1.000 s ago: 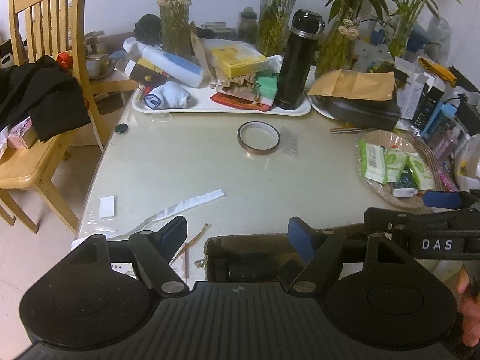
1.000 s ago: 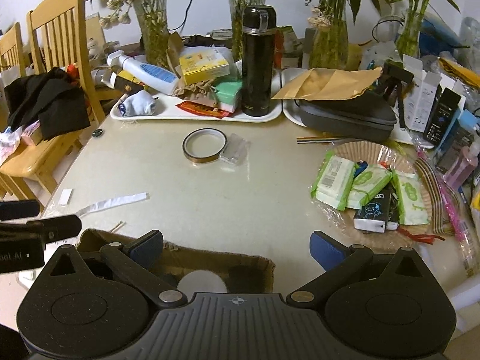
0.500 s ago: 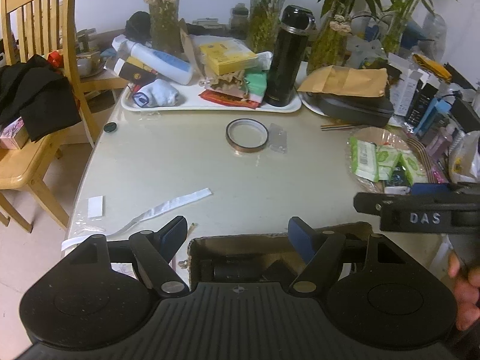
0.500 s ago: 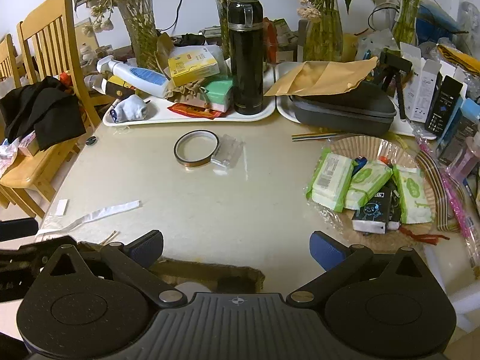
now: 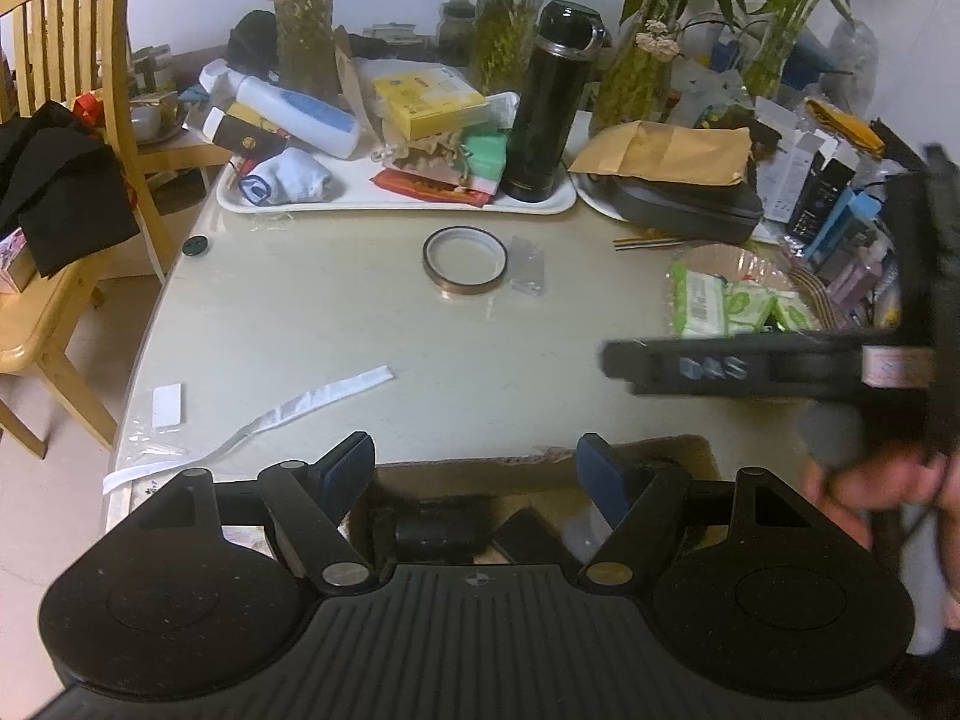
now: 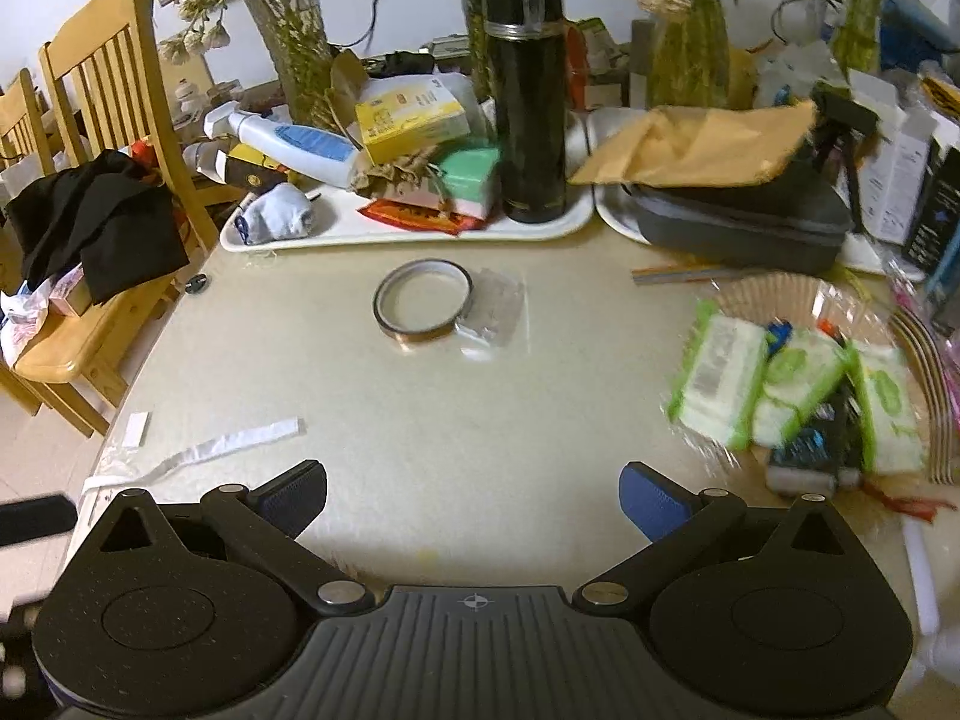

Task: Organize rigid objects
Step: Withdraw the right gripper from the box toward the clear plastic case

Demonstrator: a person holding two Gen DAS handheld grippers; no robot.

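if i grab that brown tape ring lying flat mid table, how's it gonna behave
The tape ring is a thin, hollow hoop, so probably light and somewhat squeezable. Lying flat it should slide rather than roll; stood on edge, it would likely roll. The clear plastic packet beside it may shift too.

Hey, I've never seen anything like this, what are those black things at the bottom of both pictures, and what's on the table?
Those are two handheld grippers, each carrying a camera looking forward along its fingers. One picture comes from the left gripper, the other from the right gripper. Both have their jaws open, holding nothing. On the table lie a tape roll, a white paper strip and wipe packets. Behind, a white tray carries a black flask. The left gripper hangs above a cardboard box.
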